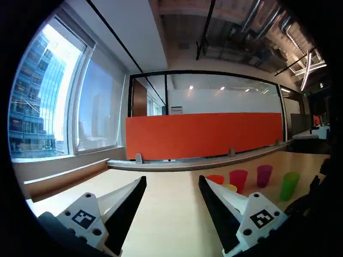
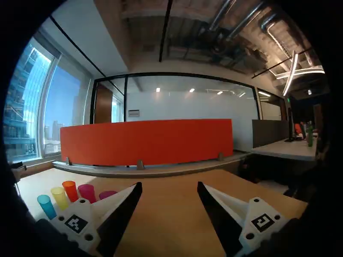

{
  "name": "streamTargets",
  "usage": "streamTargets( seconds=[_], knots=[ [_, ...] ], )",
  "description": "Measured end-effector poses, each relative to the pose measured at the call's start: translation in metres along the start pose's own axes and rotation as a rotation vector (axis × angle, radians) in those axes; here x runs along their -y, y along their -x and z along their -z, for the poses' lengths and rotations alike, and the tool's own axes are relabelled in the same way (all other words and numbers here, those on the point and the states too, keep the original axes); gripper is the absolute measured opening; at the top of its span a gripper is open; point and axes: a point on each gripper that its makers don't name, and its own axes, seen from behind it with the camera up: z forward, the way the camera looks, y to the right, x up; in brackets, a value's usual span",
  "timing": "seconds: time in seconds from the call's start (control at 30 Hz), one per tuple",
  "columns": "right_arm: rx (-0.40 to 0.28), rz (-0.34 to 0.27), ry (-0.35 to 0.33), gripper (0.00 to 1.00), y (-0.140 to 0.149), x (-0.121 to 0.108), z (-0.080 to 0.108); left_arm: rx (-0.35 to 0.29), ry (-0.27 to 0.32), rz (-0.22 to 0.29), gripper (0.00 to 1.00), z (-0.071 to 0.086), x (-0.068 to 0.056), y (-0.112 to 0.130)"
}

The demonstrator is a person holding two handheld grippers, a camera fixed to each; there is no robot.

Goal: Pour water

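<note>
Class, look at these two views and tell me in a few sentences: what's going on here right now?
A person holds tongs in each hand over a wooden table. The left tongs and the right tongs are both open and hold nothing. A group of coloured cups stands on the table, off to the side of each pair, untouched. Pouring has not begun, and whether any cup holds water cannot be told.
</note>
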Motion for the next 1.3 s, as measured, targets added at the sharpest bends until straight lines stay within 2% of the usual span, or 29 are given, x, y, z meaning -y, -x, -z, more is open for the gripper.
streamTargets(
  seconds=[0.37, 0.9, 1.3],
  knots=[
    [0.005, 0.016, 0.007, 0.99, -0.004, 0.002, 0.004, 0.025, -0.004, 0.007, 0.89, -0.001, 0.011, 0.020],
    [-0.003, 0.027, -0.002, 0.99, -0.011, 0.009, 0.005, 0.048, 0.025, 0.035, 0.89, -0.005, 0.005, 0.033],
    [-0.006, 0.024, -0.003, 0.99, -0.013, 0.009, 0.005, 0.077, 0.036, 0.035, 0.90, -0.008, 0.003, 0.039]
  ],
)
